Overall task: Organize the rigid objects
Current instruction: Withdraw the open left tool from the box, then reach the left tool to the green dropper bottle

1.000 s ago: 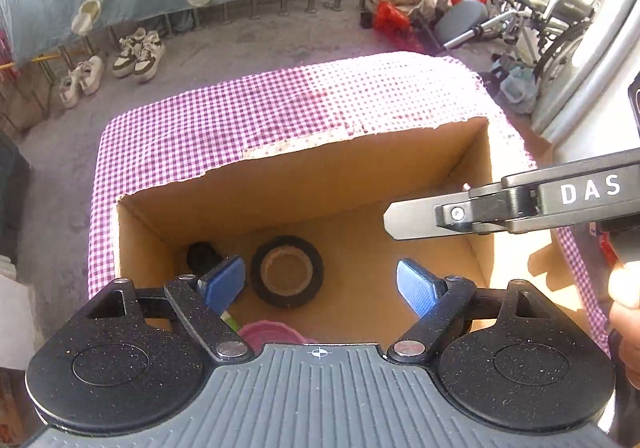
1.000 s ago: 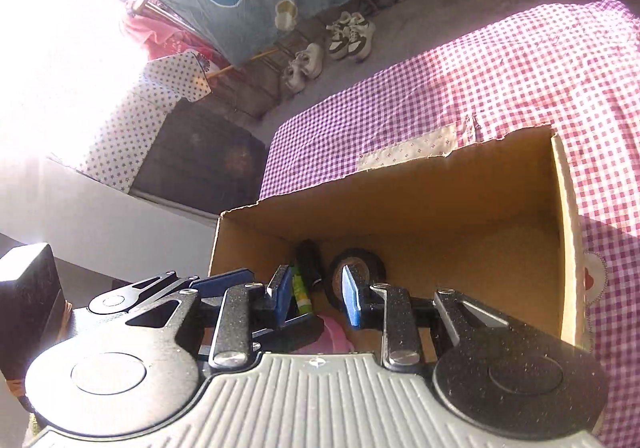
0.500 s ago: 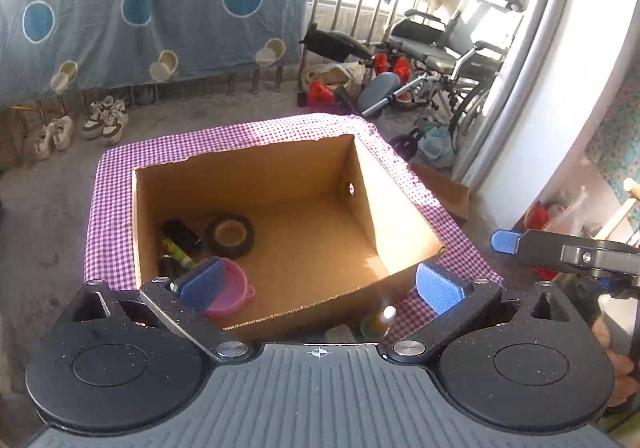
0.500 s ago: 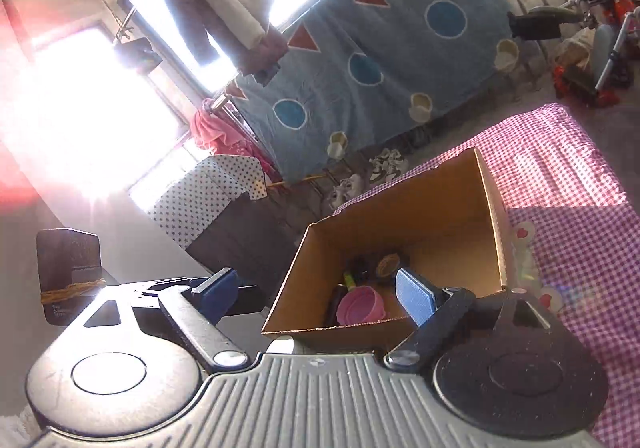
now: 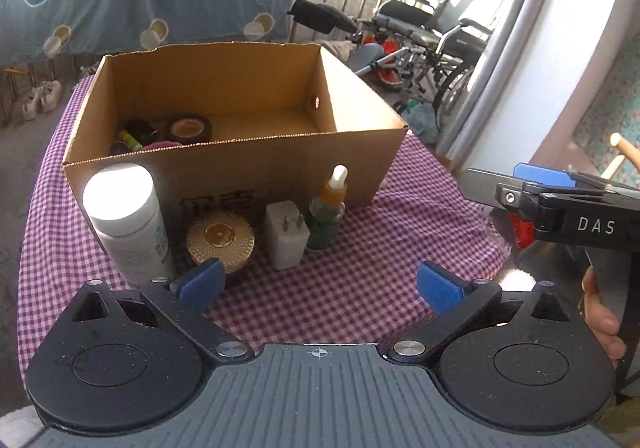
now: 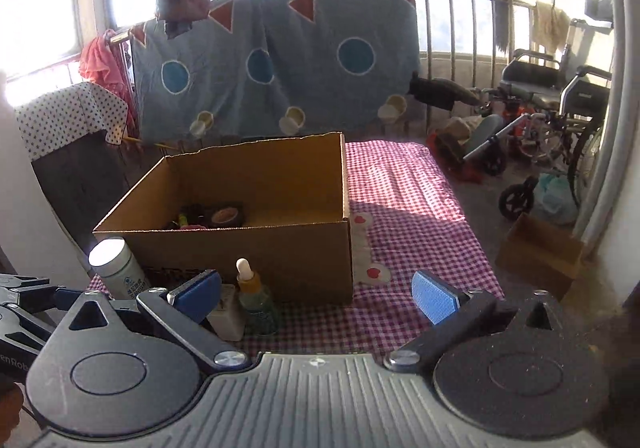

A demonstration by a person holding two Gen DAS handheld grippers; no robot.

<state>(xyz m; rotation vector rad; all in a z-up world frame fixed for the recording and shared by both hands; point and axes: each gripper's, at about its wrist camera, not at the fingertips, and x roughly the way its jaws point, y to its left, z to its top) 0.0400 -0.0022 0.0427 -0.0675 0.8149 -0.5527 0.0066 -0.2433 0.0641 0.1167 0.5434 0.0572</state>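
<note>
Left tool (image 5: 318,284) spread wide, empty, above checkered desk (image 5: 360,276). Right tool (image 6: 316,294) likewise wide, empty. White bottle (image 5: 128,224), gold jar (image 5: 220,238), plug adapter (image 5: 286,236), dropper bottle (image 5: 328,216) stand before cardboard box (image 5: 280,168); tape roll (image 5: 189,128) inside.

White letters "DAS" on the side of the right tool (image 5: 560,204); dark printed characters on the cardboard box (image 5: 224,172) front, partly hidden, unreadable; white bottle (image 5: 128,224) label print too small to read
</note>
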